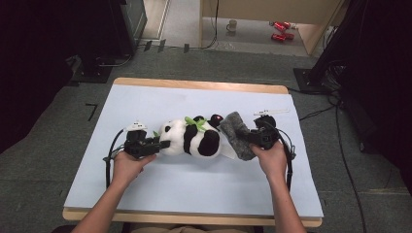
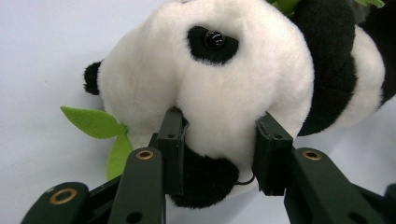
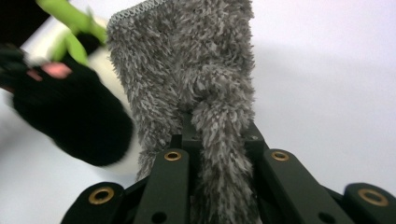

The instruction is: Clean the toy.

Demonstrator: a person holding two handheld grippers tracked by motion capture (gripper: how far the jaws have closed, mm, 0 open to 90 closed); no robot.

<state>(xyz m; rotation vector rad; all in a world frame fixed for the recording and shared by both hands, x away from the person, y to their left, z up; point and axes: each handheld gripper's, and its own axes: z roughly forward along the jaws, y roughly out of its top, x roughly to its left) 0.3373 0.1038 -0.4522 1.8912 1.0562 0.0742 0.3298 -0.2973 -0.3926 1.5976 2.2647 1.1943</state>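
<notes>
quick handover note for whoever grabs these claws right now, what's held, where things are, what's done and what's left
Left claw: clamped on the plush panda's muzzle; the panda lies on its side mid-table.
Right claw: shut on a fold of the grey fuzzy cloth, which hangs at the panda's black foot.
Done: both things gripped.
Left: apparently work the cloth onto or over the foot end; it covers nothing yet.

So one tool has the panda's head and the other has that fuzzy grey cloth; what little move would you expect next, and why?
Probably the right tool draws the grey cloth over the panda's black foot end. Its jaws are shut on a fold of the cloth, which already lies beside that end, while the left tool pinches the panda's muzzle, holding the toy steady on the table.
</notes>
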